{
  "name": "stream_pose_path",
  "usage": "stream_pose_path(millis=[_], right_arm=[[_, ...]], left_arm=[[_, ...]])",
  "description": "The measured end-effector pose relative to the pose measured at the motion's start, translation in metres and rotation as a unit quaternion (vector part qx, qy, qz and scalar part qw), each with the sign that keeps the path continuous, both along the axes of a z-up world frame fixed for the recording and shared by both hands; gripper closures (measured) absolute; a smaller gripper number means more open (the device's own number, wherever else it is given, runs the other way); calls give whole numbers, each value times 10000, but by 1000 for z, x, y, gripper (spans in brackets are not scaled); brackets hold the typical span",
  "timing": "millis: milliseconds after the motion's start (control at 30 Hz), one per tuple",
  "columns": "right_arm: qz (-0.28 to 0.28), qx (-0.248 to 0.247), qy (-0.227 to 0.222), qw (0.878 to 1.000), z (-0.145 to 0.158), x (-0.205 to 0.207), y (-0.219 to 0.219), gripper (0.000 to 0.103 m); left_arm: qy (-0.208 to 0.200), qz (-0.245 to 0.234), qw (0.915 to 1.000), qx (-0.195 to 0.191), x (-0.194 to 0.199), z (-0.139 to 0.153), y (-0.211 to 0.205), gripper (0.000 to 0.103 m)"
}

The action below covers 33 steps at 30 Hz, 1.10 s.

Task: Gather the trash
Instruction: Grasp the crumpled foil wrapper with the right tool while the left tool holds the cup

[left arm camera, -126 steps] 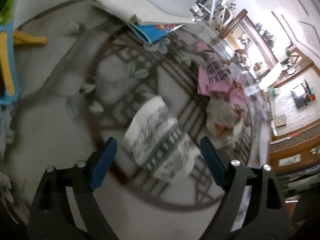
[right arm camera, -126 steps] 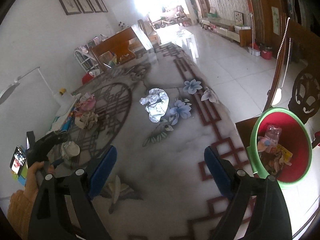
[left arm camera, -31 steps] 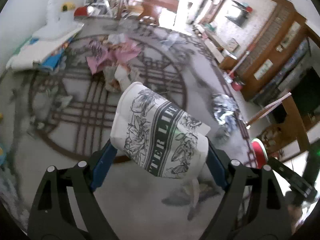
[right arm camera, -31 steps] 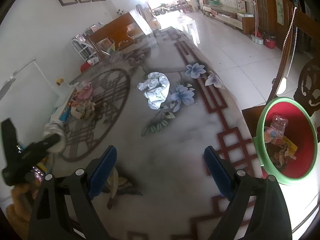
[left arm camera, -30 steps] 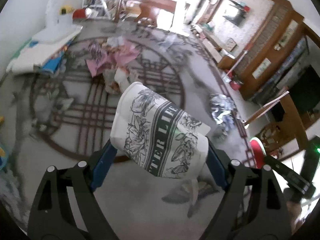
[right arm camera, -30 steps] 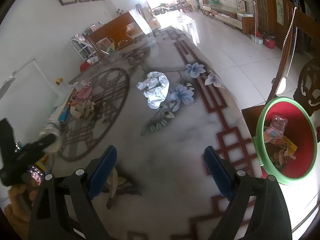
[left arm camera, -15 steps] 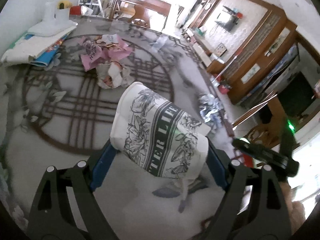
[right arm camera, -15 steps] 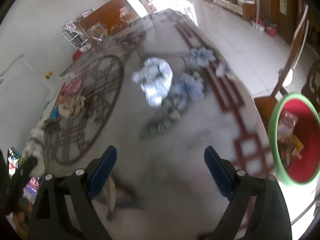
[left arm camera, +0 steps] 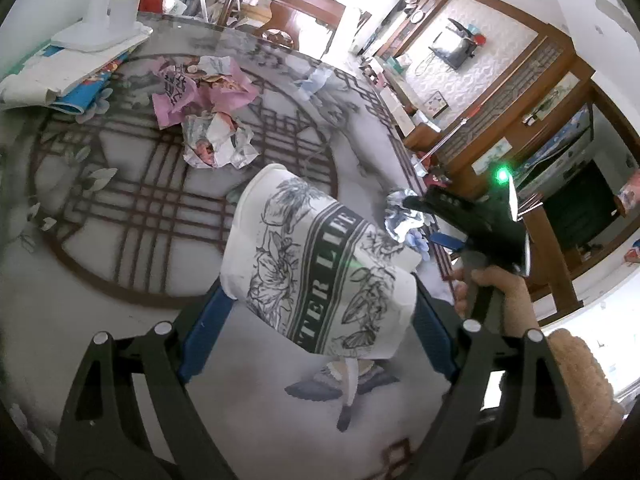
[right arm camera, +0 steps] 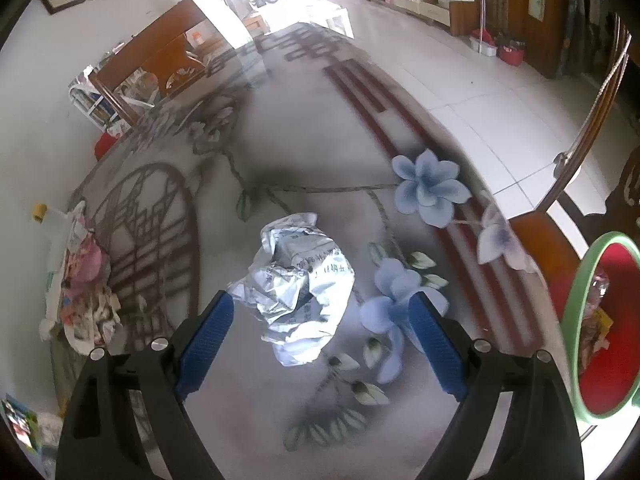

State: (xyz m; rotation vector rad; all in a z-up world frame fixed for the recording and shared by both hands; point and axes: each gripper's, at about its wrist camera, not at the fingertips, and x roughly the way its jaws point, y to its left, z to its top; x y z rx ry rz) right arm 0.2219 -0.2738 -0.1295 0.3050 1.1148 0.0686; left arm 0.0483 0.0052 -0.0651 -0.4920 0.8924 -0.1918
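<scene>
1. While trash lies scattered on the patterned table [right arm camera: 280, 128], counts as partly done at best: some wrappers already sit in the red bin [right arm camera: 608, 360] with the green rim at the far right, off the table's edge.
2. Left on the far left of the table: pink crumpled paper [left arm camera: 208, 88] and a crumpled printed wrapper [left arm camera: 218, 140] just nearer.
3. Left gripper [left arm camera: 316, 312]: pinching a crushed paper cup [left arm camera: 316, 268] from both sides, blue pads pressed against its walls; cup lifted clear of the table, not yet binned. Points steeply down and forward.
4. Mid-table: crumpled white paper [right arm camera: 300, 292], untouched by the look of it.
5. Right gripper [right arm camera: 320, 332]: spread wide, empty, tilted down over the white paper, which shows between the pads but apart from them. Hand [left arm camera: 500, 292] on its handle, seen from the left wrist.
6. Probably next: closing on the white paper, then both pieces to the bin.
</scene>
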Motion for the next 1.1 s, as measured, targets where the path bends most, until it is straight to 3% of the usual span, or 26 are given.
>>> stream_pose_path(millis=[300, 467, 767, 1100], right_arm=[[48, 251, 87, 9996, -7, 10, 13, 20], [293, 265, 64, 9992, -9, 8, 23, 54], [522, 568, -115, 9970, 5, -23, 12, 57], [960, 860, -326, 9911, 48, -102, -13, 56]], left_arm=[[-54, -20, 10000, 60, 1, 1, -3, 20], [-42, 3, 10000, 74, 0, 1, -4, 20], [-48, 42, 9998, 199, -1, 1, -2, 20], [-13, 64, 9987, 500, -2, 0, -8, 20]])
